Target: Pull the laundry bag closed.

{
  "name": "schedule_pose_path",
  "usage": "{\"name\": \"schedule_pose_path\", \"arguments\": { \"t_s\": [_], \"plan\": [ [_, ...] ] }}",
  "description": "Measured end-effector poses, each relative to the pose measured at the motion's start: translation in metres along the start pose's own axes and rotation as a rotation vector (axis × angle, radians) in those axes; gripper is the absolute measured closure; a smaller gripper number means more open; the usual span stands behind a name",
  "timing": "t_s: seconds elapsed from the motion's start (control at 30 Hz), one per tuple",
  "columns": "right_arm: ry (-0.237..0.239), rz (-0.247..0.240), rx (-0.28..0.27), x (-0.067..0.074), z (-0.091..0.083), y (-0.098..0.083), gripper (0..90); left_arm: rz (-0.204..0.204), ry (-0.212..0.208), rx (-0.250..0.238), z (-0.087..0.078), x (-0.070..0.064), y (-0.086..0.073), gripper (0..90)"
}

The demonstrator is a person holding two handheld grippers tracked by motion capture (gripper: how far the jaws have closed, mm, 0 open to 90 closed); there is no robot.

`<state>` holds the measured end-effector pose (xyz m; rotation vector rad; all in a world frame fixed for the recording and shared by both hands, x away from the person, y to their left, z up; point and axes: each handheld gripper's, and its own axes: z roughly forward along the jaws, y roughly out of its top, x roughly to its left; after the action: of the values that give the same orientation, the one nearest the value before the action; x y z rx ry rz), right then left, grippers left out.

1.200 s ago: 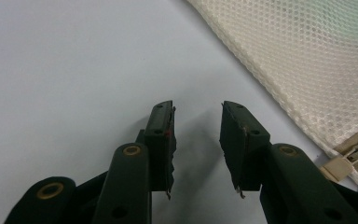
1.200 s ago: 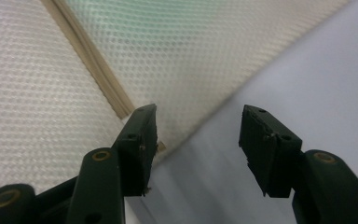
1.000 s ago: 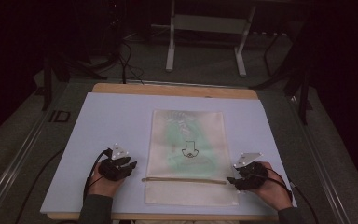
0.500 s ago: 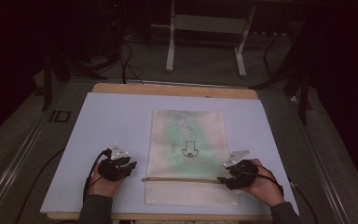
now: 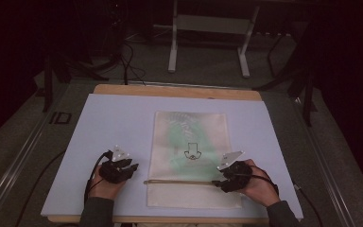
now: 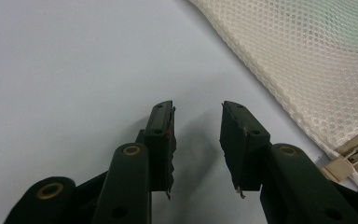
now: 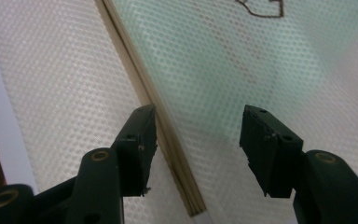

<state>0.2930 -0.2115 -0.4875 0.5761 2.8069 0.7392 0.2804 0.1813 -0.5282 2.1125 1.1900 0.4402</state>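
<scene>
A cream mesh zip bag (image 5: pixel 191 156) lies flat in the middle of the table, with a green item and a small dark drawing (image 5: pixel 193 153) showing through it. Its zipper (image 5: pixel 179 181) runs across near the front end. My left gripper (image 5: pixel 131 169) rests open on the bare table just left of the zipper's end. In the left gripper view the gripper (image 6: pixel 196 109) is open over bare table, with the mesh bag (image 6: pixel 317 60) and the zipper pull (image 6: pixel 340 166) to its right. My right gripper (image 5: pixel 217 183) is over the bag's right edge at the zipper, open (image 7: pixel 199 114) astride the zipper tape (image 7: pixel 142 88).
A pale lavender mat (image 5: pixel 118 123) covers the wooden table (image 5: pixel 175 91). Beyond the far edge stand a metal frame's legs (image 5: pixel 172 42) and cables on a dark floor. The table's front edge lies just behind both hands.
My right gripper has slid left from beside the bag onto its right edge at the zipper. The left gripper has barely moved.
</scene>
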Motion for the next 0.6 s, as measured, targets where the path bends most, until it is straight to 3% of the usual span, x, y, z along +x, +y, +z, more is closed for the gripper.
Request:
{"name": "schedule_pose_path", "arguments": {
  "t_s": [0.6],
  "plan": [
    [0.058, -0.067, -0.017, 0.013, 0.016, 0.027, 44.4, 0.006, 0.005, 0.007, 0.002, -0.001, 0.0, 63.3]
  ]
}}
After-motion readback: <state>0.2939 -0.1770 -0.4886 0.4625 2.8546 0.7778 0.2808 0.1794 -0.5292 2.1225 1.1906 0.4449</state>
